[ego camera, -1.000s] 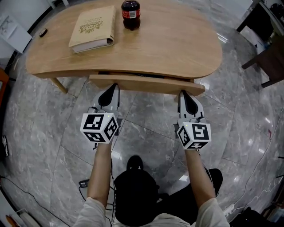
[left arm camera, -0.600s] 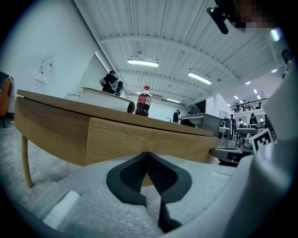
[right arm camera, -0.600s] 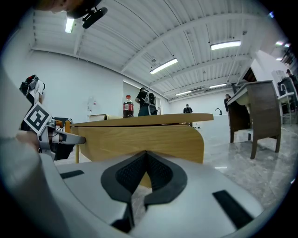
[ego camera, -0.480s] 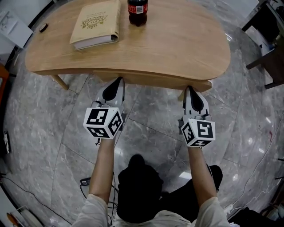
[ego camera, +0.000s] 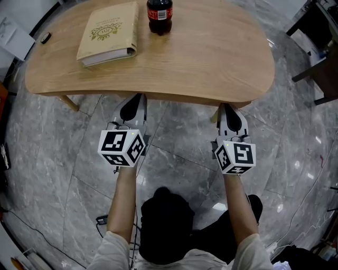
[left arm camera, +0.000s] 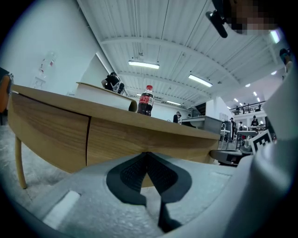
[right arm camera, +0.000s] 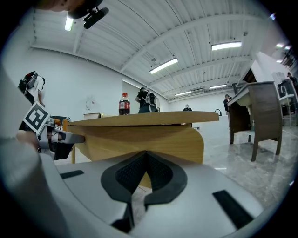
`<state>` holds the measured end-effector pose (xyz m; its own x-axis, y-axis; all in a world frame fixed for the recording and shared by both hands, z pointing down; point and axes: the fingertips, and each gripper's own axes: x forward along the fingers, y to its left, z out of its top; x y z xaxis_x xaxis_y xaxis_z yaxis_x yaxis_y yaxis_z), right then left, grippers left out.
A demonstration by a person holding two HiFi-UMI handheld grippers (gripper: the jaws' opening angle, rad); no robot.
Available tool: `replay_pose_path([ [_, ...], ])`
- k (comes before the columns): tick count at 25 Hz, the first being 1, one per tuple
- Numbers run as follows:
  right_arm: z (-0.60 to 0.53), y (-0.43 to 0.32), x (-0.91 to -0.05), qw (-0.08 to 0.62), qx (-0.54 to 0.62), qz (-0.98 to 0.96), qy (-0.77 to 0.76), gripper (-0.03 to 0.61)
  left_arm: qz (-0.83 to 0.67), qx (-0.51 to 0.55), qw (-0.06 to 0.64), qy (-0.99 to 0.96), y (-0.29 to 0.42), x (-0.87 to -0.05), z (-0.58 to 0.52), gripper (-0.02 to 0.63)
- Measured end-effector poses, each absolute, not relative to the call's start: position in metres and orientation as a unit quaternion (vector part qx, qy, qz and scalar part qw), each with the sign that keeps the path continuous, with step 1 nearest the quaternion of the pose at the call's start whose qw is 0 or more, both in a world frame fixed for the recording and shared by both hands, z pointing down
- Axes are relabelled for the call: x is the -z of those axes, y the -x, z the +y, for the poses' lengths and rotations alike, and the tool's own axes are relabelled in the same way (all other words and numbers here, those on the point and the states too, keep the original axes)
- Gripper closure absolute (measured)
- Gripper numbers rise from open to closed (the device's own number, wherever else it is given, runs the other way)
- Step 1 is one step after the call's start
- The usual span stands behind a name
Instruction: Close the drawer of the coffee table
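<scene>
The left gripper (left arm camera: 147, 154) is fully closed, its 2 dark ribbed pads (left arm camera: 132, 173) pressed together with nothing between them. Its tip sits right at the wooden drawer front (left arm camera: 139, 132), under the overhanging edge of the coffee table (ego camera: 211, 58). The right gripper (right arm camera: 146, 152) is in the same state: jaws together, empty, its tip up against the same drawer front further along. In the head view both grippers point forward side by side, well apart from each other. Each is held in 1 hand, with its marker cube (ego camera: 120, 148) nearest the camera.

The drawer is pushed in beneath the tabletop. In the left gripper view its front lies level with the fixed panel (left arm camera: 51, 130) beside it, with only a thin vertical seam between the 2. From above, none of the drawer juts out past the table's edge.

The table carries 3 things: 1 thick cream book (ego camera: 107, 32) lying flat, 1 dark cola bottle (ego camera: 159, 11) with a red label standing upright just beside it, and 1 small dark object (ego camera: 45, 37) near the far left edge. 1 table leg (ego camera: 68, 102) shows at the left, standing on the grey marble floor (ego camera: 174, 142).
</scene>
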<state>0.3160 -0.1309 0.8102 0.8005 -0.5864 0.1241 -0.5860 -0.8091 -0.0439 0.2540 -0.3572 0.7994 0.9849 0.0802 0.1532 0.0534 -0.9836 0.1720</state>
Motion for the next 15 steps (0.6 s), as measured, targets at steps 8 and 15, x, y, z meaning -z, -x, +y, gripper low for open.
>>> replay_pose_path([
  [8, -0.133, -0.327, -0.809, 0.012, 0.059, 0.312, 0.948, 0.563, 0.038, -0.084, 0.084, -0.992, -0.266, -0.799, -0.360, 0.604],
  [15, -0.136, -0.326, -0.808, 0.008, 0.091, 0.330, 0.940, 0.563, 0.028, -0.114, 0.071, -0.991, -0.262, -0.794, -0.355, 0.604],
])
